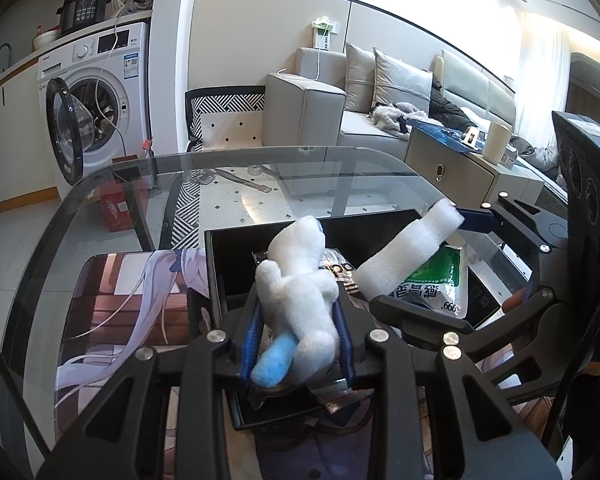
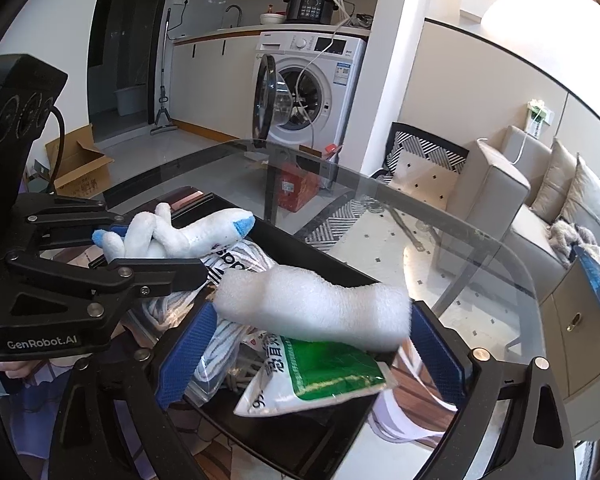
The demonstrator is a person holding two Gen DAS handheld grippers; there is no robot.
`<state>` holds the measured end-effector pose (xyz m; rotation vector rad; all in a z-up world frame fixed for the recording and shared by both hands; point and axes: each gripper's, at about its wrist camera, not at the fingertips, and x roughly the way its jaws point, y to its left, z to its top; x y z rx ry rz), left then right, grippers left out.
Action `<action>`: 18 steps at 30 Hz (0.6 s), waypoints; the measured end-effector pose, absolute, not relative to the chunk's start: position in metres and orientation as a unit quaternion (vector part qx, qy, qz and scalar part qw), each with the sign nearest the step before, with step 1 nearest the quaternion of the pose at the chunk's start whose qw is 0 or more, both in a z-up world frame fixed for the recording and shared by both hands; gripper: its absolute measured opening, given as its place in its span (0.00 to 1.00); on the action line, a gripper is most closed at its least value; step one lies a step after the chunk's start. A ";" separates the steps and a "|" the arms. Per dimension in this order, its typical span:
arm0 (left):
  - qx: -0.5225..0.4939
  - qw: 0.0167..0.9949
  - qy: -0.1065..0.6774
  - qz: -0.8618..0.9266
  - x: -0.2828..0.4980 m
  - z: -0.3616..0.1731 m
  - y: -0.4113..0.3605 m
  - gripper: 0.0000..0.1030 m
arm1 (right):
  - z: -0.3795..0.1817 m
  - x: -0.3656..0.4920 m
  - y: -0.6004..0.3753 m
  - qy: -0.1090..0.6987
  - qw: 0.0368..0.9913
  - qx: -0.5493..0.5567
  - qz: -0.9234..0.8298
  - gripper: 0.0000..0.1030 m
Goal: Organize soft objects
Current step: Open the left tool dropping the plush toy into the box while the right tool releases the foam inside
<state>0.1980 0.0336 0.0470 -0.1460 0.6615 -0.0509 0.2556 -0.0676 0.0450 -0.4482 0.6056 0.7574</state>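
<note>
The plush toy (image 1: 300, 292) was white with a blue tip, and it was pinched at its middle in the left claw (image 1: 298, 344), held up over the black tray (image 1: 380, 218). It looked very light and squashy, so I think the claw could squeeze it without hurting it. The thick middle seemed the best place to hold, because the thin legs and the blue tail might slip out.

In the tray lay a clear bag of white cord (image 2: 228, 344) and a green and white packet (image 2: 320, 376). The packet looked smooth and floppy, so it may slide if it is grabbed by a corner.

Further right, the foam block (image 2: 316, 308) was pinched between the blue pads (image 2: 184, 356) of the right claw (image 2: 308, 344), also above the tray. It looked light as air and springy. It was held by its two ends, and the near end looked a bit bent. A gentle squeeze should be enough, since a hard one might dent it.

The tray sat on a picture mat (image 1: 132, 304) on the glass tabletop (image 1: 100, 200).
</note>
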 end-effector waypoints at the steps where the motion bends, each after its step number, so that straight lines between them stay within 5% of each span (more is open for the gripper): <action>1: -0.071 0.943 0.325 -0.024 0.198 0.047 0.033 0.31 | 0.046 0.254 -0.069 0.287 0.862 -0.212 0.360 0.98; 12: -0.040 0.947 0.318 -0.016 0.189 0.054 0.023 0.60 | 0.061 0.230 -0.106 0.274 0.882 -0.173 0.341 0.99; 18: -0.031 0.955 0.296 -0.009 0.174 0.063 0.018 0.96 | 0.068 0.213 -0.128 0.269 0.894 -0.132 0.332 0.99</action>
